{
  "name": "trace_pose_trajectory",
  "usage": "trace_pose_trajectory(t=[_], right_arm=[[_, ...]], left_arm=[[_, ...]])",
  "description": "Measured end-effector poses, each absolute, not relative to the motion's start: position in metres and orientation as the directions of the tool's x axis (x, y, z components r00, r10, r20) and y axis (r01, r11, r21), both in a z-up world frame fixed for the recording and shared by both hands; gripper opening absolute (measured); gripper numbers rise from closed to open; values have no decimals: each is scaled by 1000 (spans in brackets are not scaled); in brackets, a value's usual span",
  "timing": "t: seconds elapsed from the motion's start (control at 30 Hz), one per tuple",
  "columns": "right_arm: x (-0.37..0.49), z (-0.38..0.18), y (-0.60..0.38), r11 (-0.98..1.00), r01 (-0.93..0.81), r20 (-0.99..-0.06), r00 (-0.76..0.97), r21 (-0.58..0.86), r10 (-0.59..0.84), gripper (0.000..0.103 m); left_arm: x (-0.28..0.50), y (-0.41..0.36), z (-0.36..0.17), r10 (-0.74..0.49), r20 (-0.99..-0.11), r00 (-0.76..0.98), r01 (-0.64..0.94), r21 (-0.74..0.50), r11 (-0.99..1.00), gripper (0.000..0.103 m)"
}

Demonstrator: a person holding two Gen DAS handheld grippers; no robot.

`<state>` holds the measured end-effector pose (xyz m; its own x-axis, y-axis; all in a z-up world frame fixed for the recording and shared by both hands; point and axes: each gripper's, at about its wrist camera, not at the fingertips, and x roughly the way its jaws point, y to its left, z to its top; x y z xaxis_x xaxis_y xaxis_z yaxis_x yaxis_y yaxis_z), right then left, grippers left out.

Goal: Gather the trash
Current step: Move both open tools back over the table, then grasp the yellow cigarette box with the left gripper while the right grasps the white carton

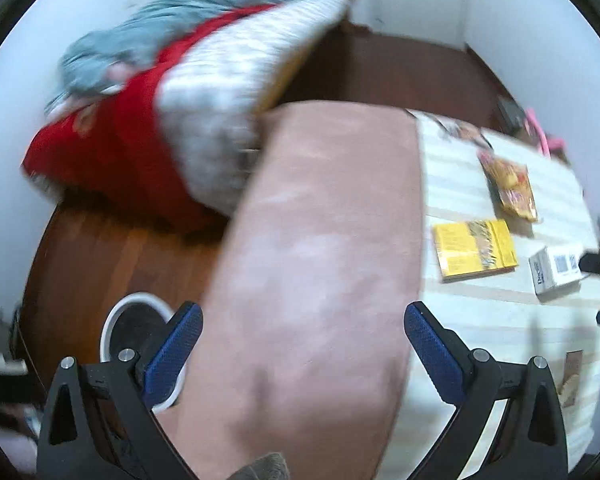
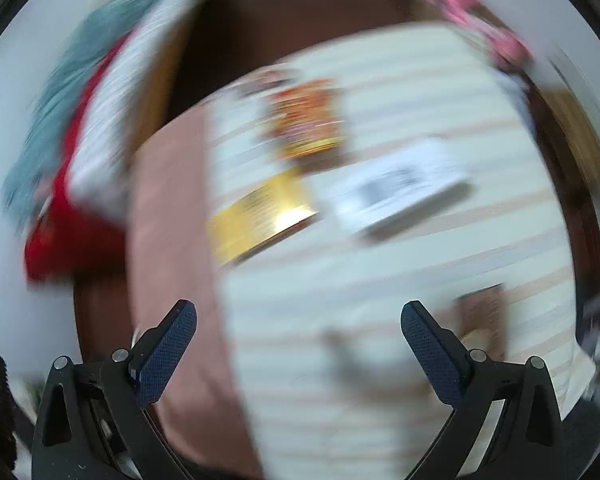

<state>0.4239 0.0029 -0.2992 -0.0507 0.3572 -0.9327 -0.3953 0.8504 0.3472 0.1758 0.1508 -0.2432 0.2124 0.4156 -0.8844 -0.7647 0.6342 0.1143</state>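
Both the left tool and right tool gape apart, holding nothing. A yellow box, white box and snack packet lie apart on the striped sheet.

left wrist: above pink blanket, looking down | right wrist: above striped sheet (blurred) | shared: yellow box

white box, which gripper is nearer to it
Right, probably. In the left wrist view a dark tip, likely the right gripper's, reaches the white box. The left gripper hangs open over the pink blanket, well aside.
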Motion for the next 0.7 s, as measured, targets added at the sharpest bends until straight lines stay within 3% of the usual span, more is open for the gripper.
trace_pose_trajectory(t=[0.1, 0.23, 0.3, 0.33, 0.43, 0.6, 0.67, 0.7], right_arm=[[473, -337, -8, 906, -258, -942, -70, 335, 328, 103], [506, -365, 7, 923, -250, -956, -59, 292, 286, 102], [513, -372, 16, 921, -287, -964, -51, 264, 261, 91], [515, -375, 20, 915, -314, -966, -54, 255, 251, 76], [513, -376, 27, 878, -416, -970, -64, 239, 234, 69], [524, -375, 17, 822, -536, -981, -122, 193, 151, 71], [528, -376, 12, 816, -548, -983, -132, 182, 131, 83], [530, -375, 10, 820, -544, -984, -121, 177, 132, 84]], left_arm=[[221, 151, -256, 411, -891, 193, -700, 169, 694, 103], [258, 146, -265, 415, -887, 204, -581, 232, 780, 103], [276, 141, -270, 386, -894, 228, -480, 242, 843, 103], [284, 138, -272, 370, -898, 237, -430, 244, 869, 103], [309, 126, -281, 266, -929, 256, -207, 216, 954, 103], [334, 122, -303, 117, -971, 208, -30, 114, 993, 102], [342, 120, -308, 58, -979, 197, 14, 62, 998, 100], [345, 119, -311, 37, -981, 189, 33, 44, 999, 90]])
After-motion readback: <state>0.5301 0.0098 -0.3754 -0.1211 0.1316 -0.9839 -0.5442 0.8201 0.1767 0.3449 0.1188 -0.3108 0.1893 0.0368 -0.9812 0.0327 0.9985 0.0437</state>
